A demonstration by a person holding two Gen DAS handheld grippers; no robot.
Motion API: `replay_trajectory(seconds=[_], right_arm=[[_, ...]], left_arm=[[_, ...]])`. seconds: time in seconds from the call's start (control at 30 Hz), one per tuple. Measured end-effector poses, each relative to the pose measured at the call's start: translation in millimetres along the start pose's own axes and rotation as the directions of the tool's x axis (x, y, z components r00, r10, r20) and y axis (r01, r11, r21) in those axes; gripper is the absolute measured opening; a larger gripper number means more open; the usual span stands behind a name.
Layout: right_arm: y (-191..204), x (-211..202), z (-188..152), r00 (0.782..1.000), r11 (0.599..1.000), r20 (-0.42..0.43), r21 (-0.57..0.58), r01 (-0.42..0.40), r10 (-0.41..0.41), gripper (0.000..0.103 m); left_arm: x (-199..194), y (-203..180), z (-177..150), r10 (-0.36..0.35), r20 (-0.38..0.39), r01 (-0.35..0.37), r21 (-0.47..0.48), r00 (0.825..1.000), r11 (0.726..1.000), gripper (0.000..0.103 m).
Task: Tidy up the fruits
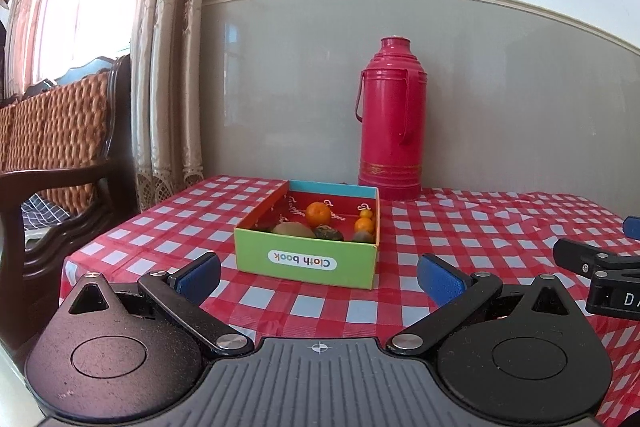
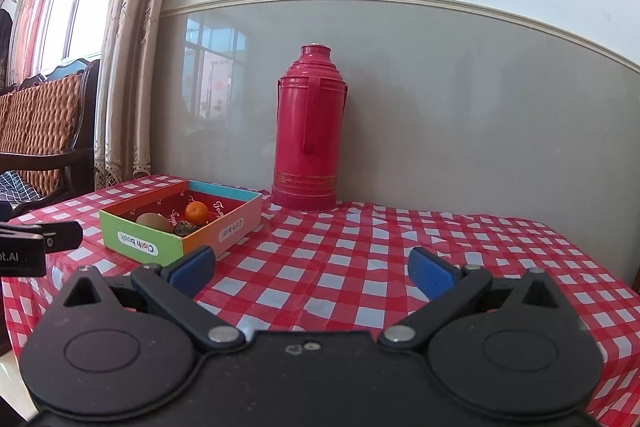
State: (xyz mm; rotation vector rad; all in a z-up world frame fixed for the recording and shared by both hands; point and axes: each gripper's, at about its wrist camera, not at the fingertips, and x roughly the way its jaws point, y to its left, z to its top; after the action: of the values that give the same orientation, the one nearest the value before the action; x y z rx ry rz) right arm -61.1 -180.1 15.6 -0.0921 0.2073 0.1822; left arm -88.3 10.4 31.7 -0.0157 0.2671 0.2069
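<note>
**Left wrist view: fruit box centred ahead, both grippers spread and empty**

Left wrist view shows the open cardboard box sitting on the red-and-white checked tablecloth, directly ahead of the left gripper. Its green front wall carries an upside-down "Cloth book" label. Inside lie a large orange, two smaller oranges stacked along the right wall, a brown kiwi and a dark, rough-skinned fruit at the front.

Left gripper: jaws spread wide, nothing between the blue pads; it stops short of the box's near wall.

Right gripper: jaws likewise spread, holding nothing, positioned over bare cloth to the right of the box. Its tip also enters the left view at the right edge.

A red thermos flask stands upright behind the box, against the grey wall panel. A wooden chair with a woven back and a curtain occupy the left side, off the table.
</note>
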Motion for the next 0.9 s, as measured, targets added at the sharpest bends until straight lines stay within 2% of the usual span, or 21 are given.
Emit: replay_trajectory(seconds=[0.9], right_arm=[[-2.4, 1.0, 0.3, 1.000, 1.000, -0.006, 0.008, -0.007, 0.007, 0.097]], left_arm=[[0.2, 1.6, -0.8, 0.003, -0.006, -0.003, -0.005, 1.000, 1.000, 0.103]])
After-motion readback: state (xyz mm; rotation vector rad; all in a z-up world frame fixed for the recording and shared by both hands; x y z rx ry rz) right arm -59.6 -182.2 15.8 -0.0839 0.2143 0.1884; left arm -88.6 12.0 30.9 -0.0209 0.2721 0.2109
